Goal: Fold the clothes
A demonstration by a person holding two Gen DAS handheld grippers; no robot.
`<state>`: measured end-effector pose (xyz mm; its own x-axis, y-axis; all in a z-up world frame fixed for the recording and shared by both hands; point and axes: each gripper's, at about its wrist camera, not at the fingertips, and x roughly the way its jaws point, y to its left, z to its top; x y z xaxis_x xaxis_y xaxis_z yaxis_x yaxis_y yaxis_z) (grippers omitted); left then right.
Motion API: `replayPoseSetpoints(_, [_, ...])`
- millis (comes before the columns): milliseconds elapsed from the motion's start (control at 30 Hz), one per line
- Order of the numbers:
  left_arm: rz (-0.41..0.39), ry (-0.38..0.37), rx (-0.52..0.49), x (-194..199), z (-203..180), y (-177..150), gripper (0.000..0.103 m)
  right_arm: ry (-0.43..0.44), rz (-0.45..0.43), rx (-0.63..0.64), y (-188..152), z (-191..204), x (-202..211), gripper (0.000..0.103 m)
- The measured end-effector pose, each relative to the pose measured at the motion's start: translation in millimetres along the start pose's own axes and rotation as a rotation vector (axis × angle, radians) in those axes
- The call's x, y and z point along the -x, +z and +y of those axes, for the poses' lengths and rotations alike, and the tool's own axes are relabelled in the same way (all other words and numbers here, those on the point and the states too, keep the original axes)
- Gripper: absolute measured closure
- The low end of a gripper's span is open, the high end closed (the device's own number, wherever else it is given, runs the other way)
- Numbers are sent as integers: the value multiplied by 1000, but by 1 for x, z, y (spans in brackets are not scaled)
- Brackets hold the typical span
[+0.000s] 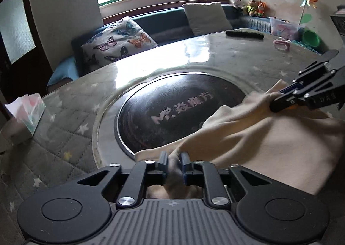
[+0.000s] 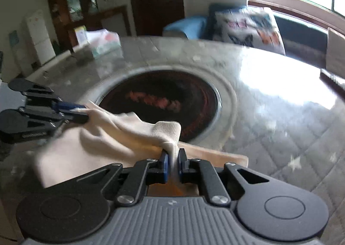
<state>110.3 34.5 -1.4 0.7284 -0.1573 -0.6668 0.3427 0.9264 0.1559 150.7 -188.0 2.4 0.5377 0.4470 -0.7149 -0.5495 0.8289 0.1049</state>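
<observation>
Cream cloth (image 1: pixel 248 135) bunches between both claws, low over the quilted tabletop (image 1: pixel 64 119); left claw (image 1: pixel 174 162) tilts downward, clamped on one corner; right claw (image 2: pixel 172 159) tilts likewise, pinching a raised fold beside the dark round inset (image 1: pixel 172 111); only the left view shows a tissue box (image 1: pixel 25 111) sharply, and a pinwheel (image 1: pixel 307 1).

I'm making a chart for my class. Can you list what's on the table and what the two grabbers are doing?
Table: round table with a quilted grey cover
Middle: dark round plate
Cloth: cream garment, partly over the plate
Left gripper: jaws pinching one edge of the garment
Right gripper: jaws pinching another edge
Also there: tissue pack, dark remote, pink ring
</observation>
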Motion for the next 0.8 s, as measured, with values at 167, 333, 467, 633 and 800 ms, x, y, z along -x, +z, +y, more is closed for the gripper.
replayPoseSetpoints(167, [-20,35,32,10,6,8,78,-28,-31,-19,-6,-5,11,84])
replayPoseSetpoints(333, [-77,-27,47,25,-4,22,78,11,-77,-38,8,-8,23,84])
replayPoseSetpoints(467, [-54,-116,31,18,-19,31,78,52,-36,-73,14,-10,9,84])
replayPoseSetpoints(633, [-18,-170,-10,1,-36,34,79,77,20,-92,14,-13,-12,84])
replayPoseSetpoints(800, [14,-154,23,-22,-34,38,79,67,29,-39,17,-4,-22,100])
